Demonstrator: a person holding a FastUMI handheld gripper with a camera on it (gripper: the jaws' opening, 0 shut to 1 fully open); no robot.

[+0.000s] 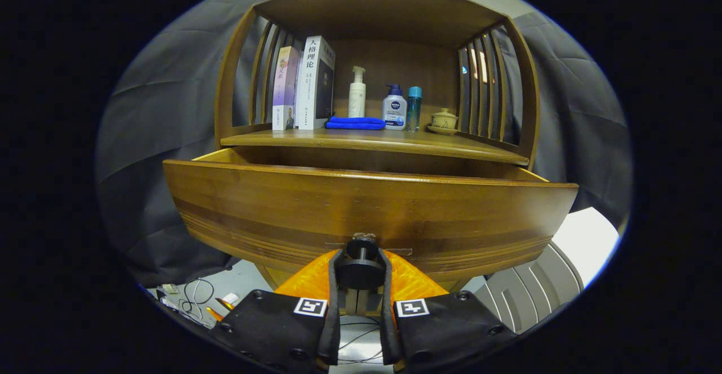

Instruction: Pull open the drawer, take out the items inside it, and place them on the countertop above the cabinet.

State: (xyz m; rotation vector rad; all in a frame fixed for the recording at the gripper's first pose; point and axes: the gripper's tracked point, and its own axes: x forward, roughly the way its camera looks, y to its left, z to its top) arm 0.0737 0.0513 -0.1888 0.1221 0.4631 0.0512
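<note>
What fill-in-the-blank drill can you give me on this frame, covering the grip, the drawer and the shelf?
1. The gripper has both fingers pressed on the drawer's ____.
2. The drawer is pulled partly ____.
3. On the countertop, the folded blue cloth lies just in front of the white ____ bottle.
4. The two books stand ____ beside the cloth.

Missing words: knob; open; pump; upright

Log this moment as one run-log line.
step: pulling drawer | gripper: shut on knob | drawer: partly out, contents hidden | shelf: books, cloth, bottles, cup
</note>
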